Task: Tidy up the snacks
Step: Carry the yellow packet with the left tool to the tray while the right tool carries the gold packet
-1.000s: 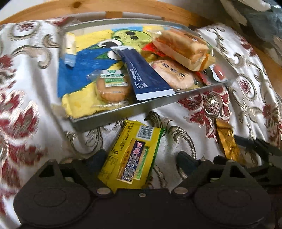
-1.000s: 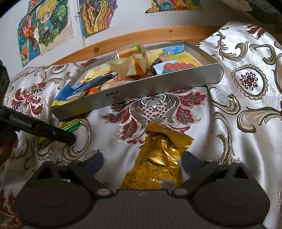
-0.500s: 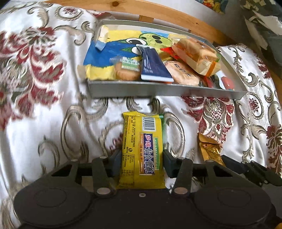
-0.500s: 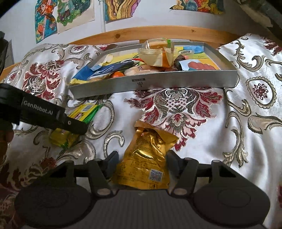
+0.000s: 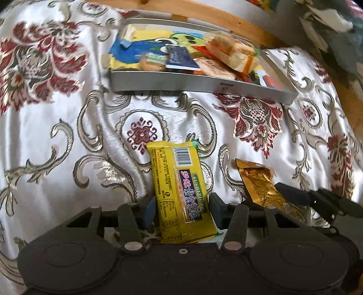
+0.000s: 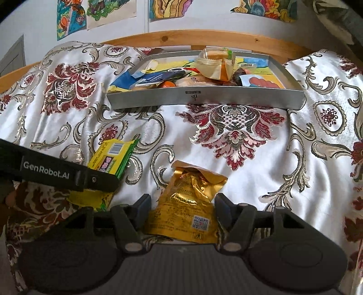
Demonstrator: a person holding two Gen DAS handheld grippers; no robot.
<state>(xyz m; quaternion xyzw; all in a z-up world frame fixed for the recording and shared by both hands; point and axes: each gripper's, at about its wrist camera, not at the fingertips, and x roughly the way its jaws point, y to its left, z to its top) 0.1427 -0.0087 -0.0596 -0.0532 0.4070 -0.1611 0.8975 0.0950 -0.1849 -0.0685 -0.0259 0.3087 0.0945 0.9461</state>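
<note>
A yellow snack packet (image 5: pixel 179 181) with a barcode lies lengthwise between the fingers of my left gripper (image 5: pixel 181 204), which is shut on it. My right gripper (image 6: pixel 182 202) is shut on a crumpled gold foil packet (image 6: pixel 190 192). Both packets sit low over the patterned cloth, side by side. In the right wrist view the yellow packet (image 6: pixel 111 156) pokes out behind the left gripper's black finger (image 6: pixel 56 172). The gold packet (image 5: pixel 258 181) shows at the right of the left wrist view. Farther back stands a grey metal tray (image 6: pixel 204 97) (image 5: pixel 192 84) that holds several snacks.
Inside the tray are a clear-wrapped cake (image 6: pixel 215 63), a dark blue packet (image 5: pixel 181 61) and other wrapped snacks on a coloured drawing. A white cloth with red flowers (image 6: pixel 238 140) covers the surface. A wooden rail (image 6: pixel 204 38) and wall drawings (image 6: pixel 72 15) lie behind the tray.
Both grippers went from wide open to shut, the left on the yellow packet and the right on the gold one. Both have drawn back, so the tray looks farther away.
</note>
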